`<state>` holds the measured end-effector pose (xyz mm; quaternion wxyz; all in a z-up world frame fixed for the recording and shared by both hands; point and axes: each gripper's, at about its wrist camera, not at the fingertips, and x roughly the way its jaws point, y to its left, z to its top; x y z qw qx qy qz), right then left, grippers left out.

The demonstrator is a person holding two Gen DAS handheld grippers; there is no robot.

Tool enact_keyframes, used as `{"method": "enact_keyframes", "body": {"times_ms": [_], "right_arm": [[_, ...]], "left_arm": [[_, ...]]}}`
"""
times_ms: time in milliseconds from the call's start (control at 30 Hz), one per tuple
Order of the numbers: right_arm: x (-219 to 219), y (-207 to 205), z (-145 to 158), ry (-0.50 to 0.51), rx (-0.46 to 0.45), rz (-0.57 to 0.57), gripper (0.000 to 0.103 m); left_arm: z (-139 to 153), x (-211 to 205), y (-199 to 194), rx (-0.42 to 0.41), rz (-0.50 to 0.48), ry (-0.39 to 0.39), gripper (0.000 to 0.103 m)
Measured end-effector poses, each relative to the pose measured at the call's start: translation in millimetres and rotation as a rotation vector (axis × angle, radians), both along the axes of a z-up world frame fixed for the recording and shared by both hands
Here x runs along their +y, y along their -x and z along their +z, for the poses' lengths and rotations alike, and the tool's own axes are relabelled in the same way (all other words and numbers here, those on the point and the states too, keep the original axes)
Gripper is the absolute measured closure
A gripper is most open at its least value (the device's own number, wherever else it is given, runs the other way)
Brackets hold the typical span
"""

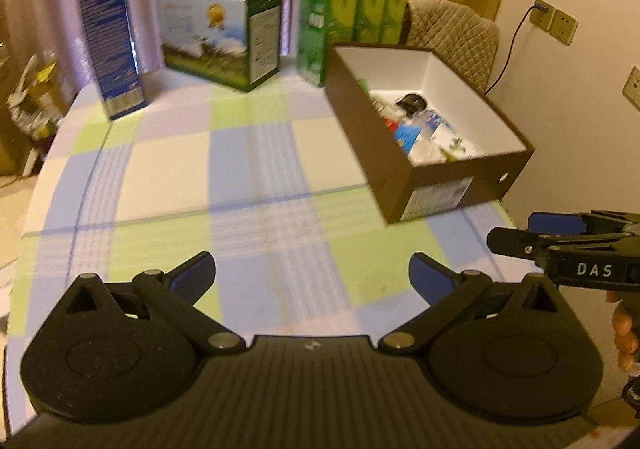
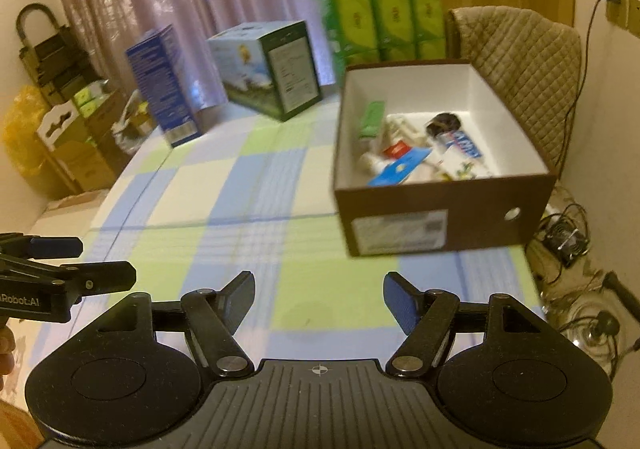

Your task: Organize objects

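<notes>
Brown shoebox (image 2: 440, 225), white inside, holds jumbled small packets; both hand-held grippers, left (image 1: 312, 281) and right (image 2: 319, 299), gape wide, empty.

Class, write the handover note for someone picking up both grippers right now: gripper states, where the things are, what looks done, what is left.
Left gripper: open, empty, over the near part of the checked tablecloth.
Right gripper: open, empty, beside the left one.
Brown shoebox: open at the table's right edge, holding a jumble of small items; too blurred to name them.
At the far edge stand a blue carton, a printed box and green packs.
Done: small items appear gathered in the shoebox; no loose items show on the cloth.
Left: unclear; possibly the far boxes.
</notes>
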<state>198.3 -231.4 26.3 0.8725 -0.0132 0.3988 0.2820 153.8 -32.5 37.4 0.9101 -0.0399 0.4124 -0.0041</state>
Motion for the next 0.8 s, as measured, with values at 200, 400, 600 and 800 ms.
{"method": "enact_keyframes", "body": {"times_ms": [200, 400, 600, 800], "right_arm": [[19.9, 40.2, -3.7, 0.010, 0.016, 0.043, 0.035], [31.0, 65.5, -8.9, 0.015, 0.028, 0.063, 0.035], [40.2, 81.5, -10.2, 0.017, 0.030, 0.085, 0.035], [44.5, 87.9, -9.9, 0.020, 0.027, 0.100, 0.035]], "left_arm": [[-4.0, 23.9, 41.3, 0.028, 0.044, 0.002, 0.001], [-6.0, 38.0, 68.5, 0.042, 0.066, 0.011, 0.002], [-8.8, 42.2, 86.9, 0.049, 0.072, 0.015, 0.002], [-9.4, 46.7, 96.1, 0.052, 0.093, 0.014, 0.002]]}}
